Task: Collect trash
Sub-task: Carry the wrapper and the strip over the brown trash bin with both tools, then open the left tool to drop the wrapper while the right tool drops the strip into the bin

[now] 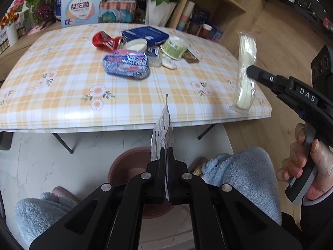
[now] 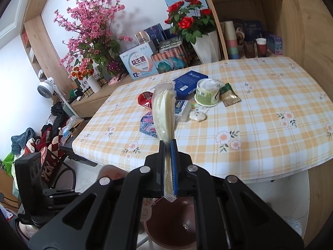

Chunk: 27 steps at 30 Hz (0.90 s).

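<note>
My left gripper (image 1: pixel 166 151) is shut on a thin silvery foil wrapper (image 1: pixel 162 129) that sticks up between its fingers, over a brown bin (image 1: pixel 127 166) on the floor in front of the table. My right gripper (image 2: pixel 167 143) is shut on a clear packet of white plastic cutlery (image 2: pixel 164 112), held above the same bin (image 2: pixel 172 223). In the left wrist view this packet (image 1: pixel 246 62) hangs upright at the table's right corner in the right gripper (image 1: pixel 249 70). More trash lies on the checked table (image 1: pixel 62 95): a crushed red can (image 1: pixel 106 39), a blue-and-pink wrapper (image 1: pixel 127 63), a green cup (image 1: pixel 173 49).
A blue box (image 1: pixel 145 34), a white lid (image 1: pixel 135 45), a small clear box (image 2: pixel 182 109) and a gold sachet (image 2: pixel 229 95) share the pile. Flowers, boxes and shelves stand behind the table. The person's knees in blue fleece (image 1: pixel 239 173) flank the bin. Clothes are heaped on the floor (image 2: pixel 41 141).
</note>
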Each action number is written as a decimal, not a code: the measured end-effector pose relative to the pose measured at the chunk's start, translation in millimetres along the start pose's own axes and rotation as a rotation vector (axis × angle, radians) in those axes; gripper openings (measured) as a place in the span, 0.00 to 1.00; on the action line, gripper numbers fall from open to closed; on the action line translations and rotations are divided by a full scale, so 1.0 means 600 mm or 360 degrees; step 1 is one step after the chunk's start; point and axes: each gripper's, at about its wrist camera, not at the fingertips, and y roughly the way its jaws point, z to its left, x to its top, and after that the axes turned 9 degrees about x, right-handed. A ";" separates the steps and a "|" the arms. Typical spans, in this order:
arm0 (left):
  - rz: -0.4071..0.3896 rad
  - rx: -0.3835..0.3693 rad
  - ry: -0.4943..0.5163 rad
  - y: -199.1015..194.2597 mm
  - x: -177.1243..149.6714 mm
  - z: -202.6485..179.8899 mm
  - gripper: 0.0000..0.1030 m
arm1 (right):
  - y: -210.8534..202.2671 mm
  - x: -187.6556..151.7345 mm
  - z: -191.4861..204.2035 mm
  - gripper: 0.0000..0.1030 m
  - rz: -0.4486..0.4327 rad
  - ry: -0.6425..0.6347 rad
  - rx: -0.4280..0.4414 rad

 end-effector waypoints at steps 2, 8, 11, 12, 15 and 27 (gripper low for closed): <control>0.0006 -0.0052 -0.0003 0.006 0.002 -0.005 0.19 | 0.004 -0.003 -0.007 0.09 0.0009 0.0016 0.0003; -0.0195 0.0002 -0.0041 -0.033 0.022 0.000 0.70 | 0.010 -0.014 -0.011 0.09 0.0035 0.0018 0.0003; -0.0338 0.0108 -0.0070 -0.067 0.030 0.015 0.84 | 0.014 -0.021 -0.007 0.09 0.0053 0.0014 0.0013; -0.0378 0.0154 -0.0079 -0.078 0.032 0.021 0.88 | 0.017 -0.024 -0.006 0.09 0.0062 0.0009 0.0016; -0.0515 0.0330 -0.0101 -0.115 0.034 0.039 0.94 | 0.022 -0.034 0.003 0.09 0.0092 -0.0014 0.0022; -0.0657 0.0548 -0.0231 -0.173 0.010 0.111 0.94 | 0.058 -0.087 0.043 0.09 0.0279 -0.0088 0.0055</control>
